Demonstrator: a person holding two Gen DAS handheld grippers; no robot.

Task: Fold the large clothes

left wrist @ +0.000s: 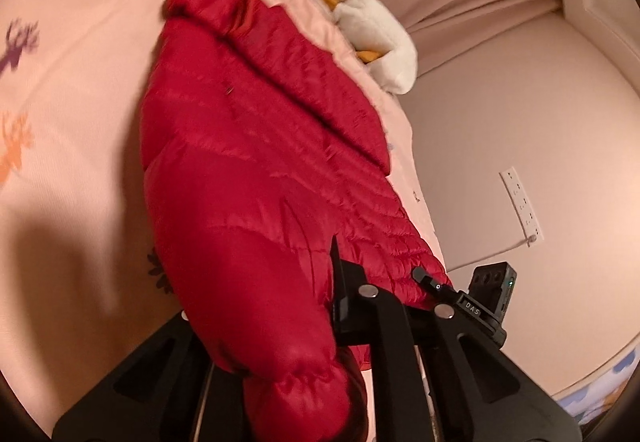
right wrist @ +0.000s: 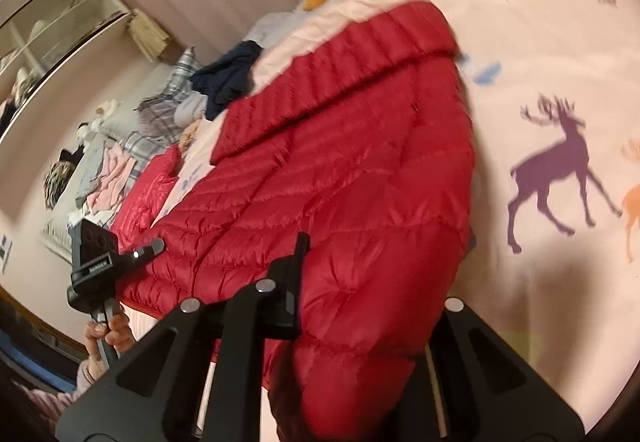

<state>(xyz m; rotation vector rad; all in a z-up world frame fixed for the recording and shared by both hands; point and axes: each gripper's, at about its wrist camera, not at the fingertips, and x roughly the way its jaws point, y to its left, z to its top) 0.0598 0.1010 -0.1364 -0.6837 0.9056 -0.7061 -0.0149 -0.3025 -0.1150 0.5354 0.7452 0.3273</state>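
Observation:
A red quilted down jacket [left wrist: 256, 145] lies flat on a pink bed sheet [left wrist: 80, 121] printed with deer. My left gripper [left wrist: 320, 282] is shut on the jacket's near hem. One black finger [left wrist: 340, 282] shows; puffed red fabric hides the other. In the right wrist view the jacket [right wrist: 352, 161] spreads the same way, and my right gripper [right wrist: 320, 274] is shut on the hem too, one finger [right wrist: 296, 274] visible. Each view shows the other gripper at the hem: the right gripper [left wrist: 430, 282], and the left gripper [right wrist: 154, 246], which a hand [right wrist: 108, 330] holds.
A white and orange plush toy [left wrist: 376, 37] lies at the bed's far end. A heap of dark and plaid clothes [right wrist: 224, 81] and another red garment [right wrist: 148, 193] lie left of the jacket. A wall with a socket strip [left wrist: 520, 201] runs along the bed's right edge.

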